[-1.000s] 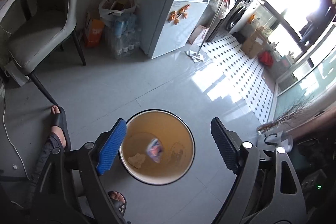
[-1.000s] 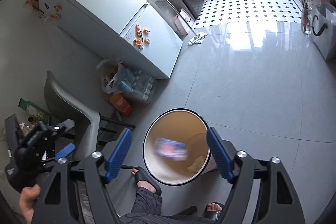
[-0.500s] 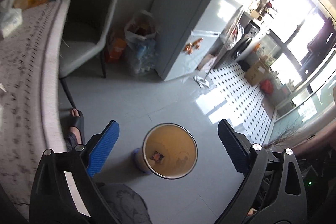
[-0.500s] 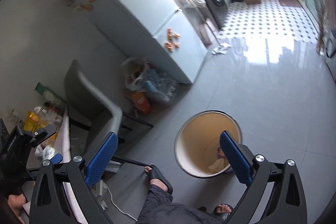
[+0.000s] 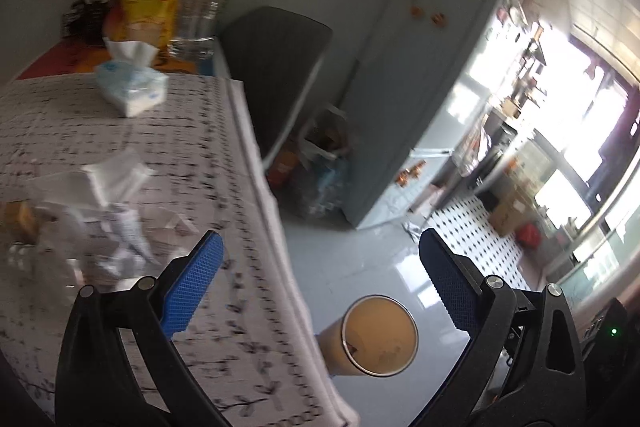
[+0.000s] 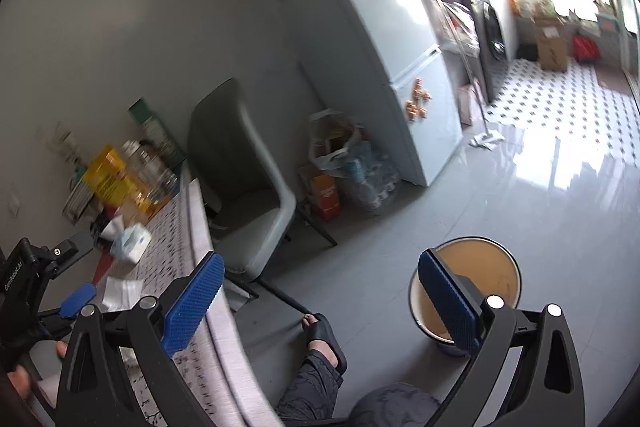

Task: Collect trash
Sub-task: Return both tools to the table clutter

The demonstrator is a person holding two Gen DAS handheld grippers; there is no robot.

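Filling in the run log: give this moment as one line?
left tongs: open, empty | right tongs: open, empty | crumpled paper: on table | bin: on floor

Tan-lined bin (image 5: 380,335), blue-padded claw (image 5: 320,279) (left) — black-sprigged white tablecloth (image 5: 168,147).

Both wrist views look down from above, sharing the trash bin (image 5: 379,335) (image 6: 476,279), chair (image 5: 276,67) (image 6: 244,187) and fridge (image 5: 420,99) (image 6: 392,67).

Crumpled paper (image 5: 116,203) on table (image 5: 224,307); bin (image 5: 378,335) on floor right of table.
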